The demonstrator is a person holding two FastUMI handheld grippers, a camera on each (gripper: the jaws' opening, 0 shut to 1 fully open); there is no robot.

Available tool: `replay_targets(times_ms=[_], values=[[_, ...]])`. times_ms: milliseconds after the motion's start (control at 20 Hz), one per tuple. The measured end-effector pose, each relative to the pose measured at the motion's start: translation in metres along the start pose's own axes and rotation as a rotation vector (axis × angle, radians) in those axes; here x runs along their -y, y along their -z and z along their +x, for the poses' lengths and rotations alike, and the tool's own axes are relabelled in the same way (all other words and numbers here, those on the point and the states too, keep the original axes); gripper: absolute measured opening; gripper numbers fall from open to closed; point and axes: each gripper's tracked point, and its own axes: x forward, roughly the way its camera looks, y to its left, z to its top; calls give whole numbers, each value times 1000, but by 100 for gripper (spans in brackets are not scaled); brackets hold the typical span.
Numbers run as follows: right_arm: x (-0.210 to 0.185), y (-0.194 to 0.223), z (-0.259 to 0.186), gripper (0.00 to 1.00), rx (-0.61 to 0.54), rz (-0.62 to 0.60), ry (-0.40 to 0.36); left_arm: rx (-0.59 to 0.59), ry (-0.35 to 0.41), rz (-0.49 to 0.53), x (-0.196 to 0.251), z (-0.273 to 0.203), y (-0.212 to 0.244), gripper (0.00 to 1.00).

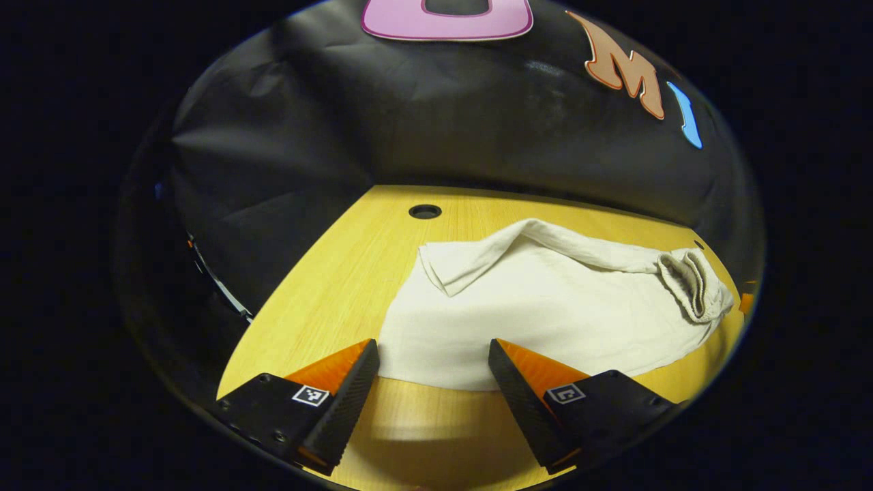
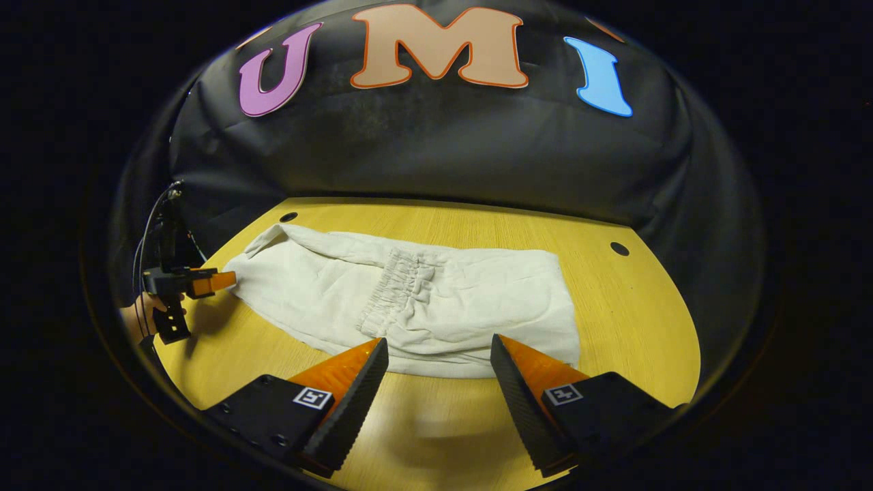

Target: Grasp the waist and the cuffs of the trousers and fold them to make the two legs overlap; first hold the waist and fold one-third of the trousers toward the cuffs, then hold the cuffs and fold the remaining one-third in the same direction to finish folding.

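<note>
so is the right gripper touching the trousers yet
Apart. In the right gripper view the right gripper is open, its fingers hanging above the near edge of the trousers, with nothing between them and their shadow on the bare table below.

- One pair of white trousers (image 2: 436,300) lies on my table, with one gathered elastic waistband (image 2: 399,290) showing on it.
- One wooden table (image 2: 634,307).
- Two round holes in the tabletop: one at the far left (image 2: 288,217), one at the right (image 2: 619,249).
- Two grippers: my left gripper (image 1: 433,368) and my right gripper (image 2: 440,365), each with two fingers.
</note>
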Motion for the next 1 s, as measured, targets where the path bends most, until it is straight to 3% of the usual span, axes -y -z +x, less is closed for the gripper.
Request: replay_targets(times_ms=[100, 250, 300, 450, 550, 750, 1000], values=[[2, 0, 0, 97, -1, -3, 6, 5, 17, 36, 3, 3, -3, 100], [7, 4, -2, 97, -12, -8, 12, 20, 42, 29, 11, 8, -7, 89], [9, 5, -4, 97, -13, -5, 13, 20, 56, 20, 18, 11, -7, 80], [16, 8, -7, 96, -20, 3, 16, 65, 133, -33, 36, 14, -16, 25], [21, 7, -11, 97, -19, 6, 18, 62, 146, -70, 39, 15, -16, 3], [38, 6, -24, 96, -7, -2, 18, 65, 144, -235, 41, 10, -25, 0], [61, 5, -36, 97, 12, 30, 7, 148, 136, -184, 58, -18, -68, 0]])
